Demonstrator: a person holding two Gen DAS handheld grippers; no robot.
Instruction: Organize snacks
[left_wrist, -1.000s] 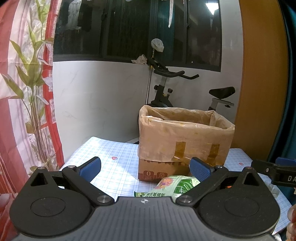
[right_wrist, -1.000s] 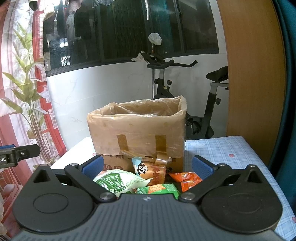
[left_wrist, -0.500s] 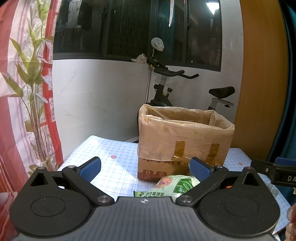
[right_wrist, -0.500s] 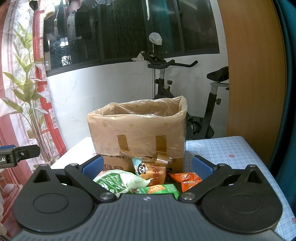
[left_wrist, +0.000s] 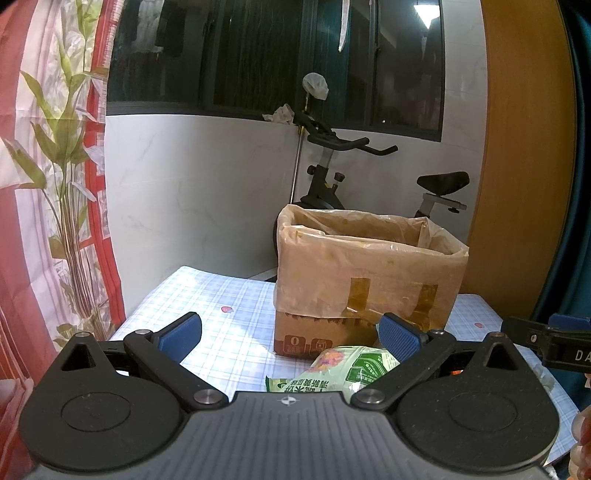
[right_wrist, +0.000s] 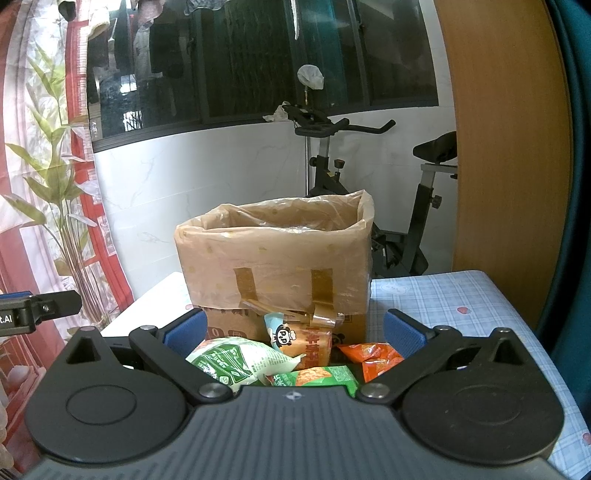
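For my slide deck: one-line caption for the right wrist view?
Open right gripper faces snack packets piled before a plastic-lined box on the checked table.

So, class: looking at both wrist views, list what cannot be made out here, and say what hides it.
- Box contents: both views; its lined walls block the inside.
- Green snack bag: left wrist view; near end hidden behind the left claw body.
- Flat green packet: right wrist view; lower part covered by the right claw body.
- Panda packet text: too small to read.
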